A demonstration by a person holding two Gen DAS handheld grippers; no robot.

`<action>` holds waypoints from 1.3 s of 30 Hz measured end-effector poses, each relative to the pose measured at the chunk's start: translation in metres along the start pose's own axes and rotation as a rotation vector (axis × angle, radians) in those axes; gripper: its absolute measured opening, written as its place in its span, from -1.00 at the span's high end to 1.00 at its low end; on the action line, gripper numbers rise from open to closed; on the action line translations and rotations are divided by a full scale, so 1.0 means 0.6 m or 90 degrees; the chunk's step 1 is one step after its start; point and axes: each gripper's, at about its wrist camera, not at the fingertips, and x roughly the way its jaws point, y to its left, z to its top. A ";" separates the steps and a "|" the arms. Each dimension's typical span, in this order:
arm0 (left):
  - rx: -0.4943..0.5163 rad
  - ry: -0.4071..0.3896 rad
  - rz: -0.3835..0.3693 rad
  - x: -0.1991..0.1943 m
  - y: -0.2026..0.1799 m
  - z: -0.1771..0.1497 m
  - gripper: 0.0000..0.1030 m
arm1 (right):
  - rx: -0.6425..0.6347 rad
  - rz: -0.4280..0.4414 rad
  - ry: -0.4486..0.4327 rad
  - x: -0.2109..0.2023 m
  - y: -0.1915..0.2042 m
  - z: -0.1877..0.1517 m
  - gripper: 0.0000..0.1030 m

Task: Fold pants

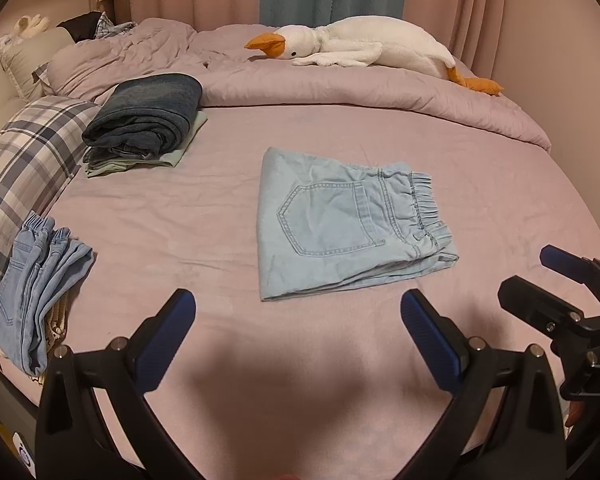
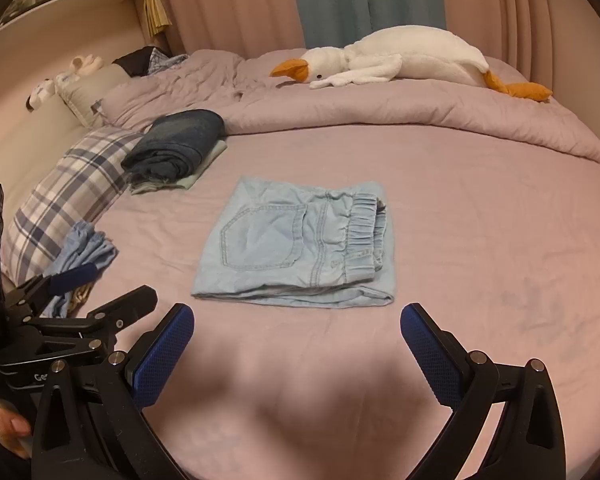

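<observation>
A pair of light blue denim pants (image 1: 340, 220) (image 2: 300, 248) lies folded into a compact rectangle on the pink bedsheet, back pocket up, elastic waistband to the right. My left gripper (image 1: 298, 312) hovers open just in front of the pants, nothing between its blue pads. My right gripper (image 2: 296, 326) is also open and empty, close to the pants' near edge. In the left wrist view the right gripper (image 1: 540, 280) shows at the right edge; in the right wrist view the left gripper (image 2: 96, 284) shows at lower left.
A stack of folded dark jeans (image 1: 148, 116) over pale green cloth sits at the back left. More light denim (image 1: 32, 288) lies by the plaid pillow (image 1: 24, 160) at the left edge. A plush goose (image 1: 364, 46) rests on the bunched duvet (image 1: 340, 88) behind.
</observation>
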 end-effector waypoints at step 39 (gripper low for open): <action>0.004 0.008 0.000 0.014 -0.002 0.007 -0.99 | 0.002 0.005 0.004 0.009 -0.012 0.005 -0.98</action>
